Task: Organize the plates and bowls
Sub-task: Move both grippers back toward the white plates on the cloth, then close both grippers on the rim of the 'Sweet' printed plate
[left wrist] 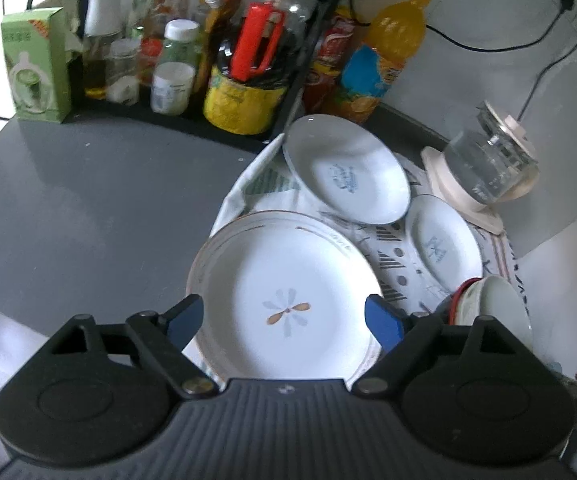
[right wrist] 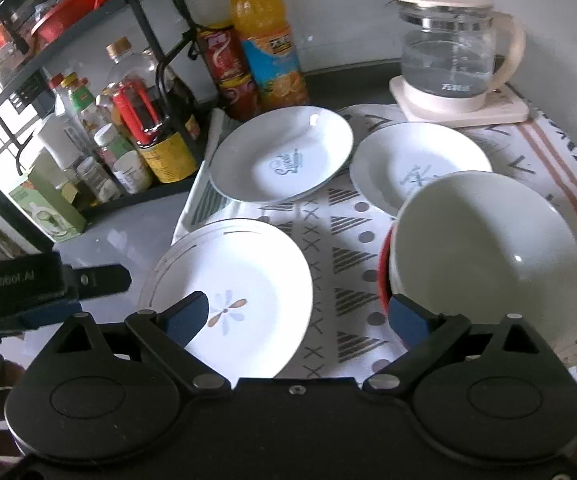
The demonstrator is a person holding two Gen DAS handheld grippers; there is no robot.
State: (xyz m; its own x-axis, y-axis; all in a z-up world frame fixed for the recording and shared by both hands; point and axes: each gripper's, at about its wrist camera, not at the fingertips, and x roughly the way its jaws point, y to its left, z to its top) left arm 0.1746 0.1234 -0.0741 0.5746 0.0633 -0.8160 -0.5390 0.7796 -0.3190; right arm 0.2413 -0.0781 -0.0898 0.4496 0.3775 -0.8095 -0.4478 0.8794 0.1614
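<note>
A large white plate with a flower mark lies on the patterned cloth, seemingly stacked on another plate. My left gripper is open above it, blue fingers either side. Two smaller white plates with blue writing lie behind: one at the left, one at the right. A white bowl nested in a red-rimmed bowl sits at the right. My right gripper is open over the cloth between the big plate and the bowls.
A black rack of bottles and jars stands at the back left. An orange juice bottle and a glass kettle on its base stand by the wall. Grey countertop lies to the left.
</note>
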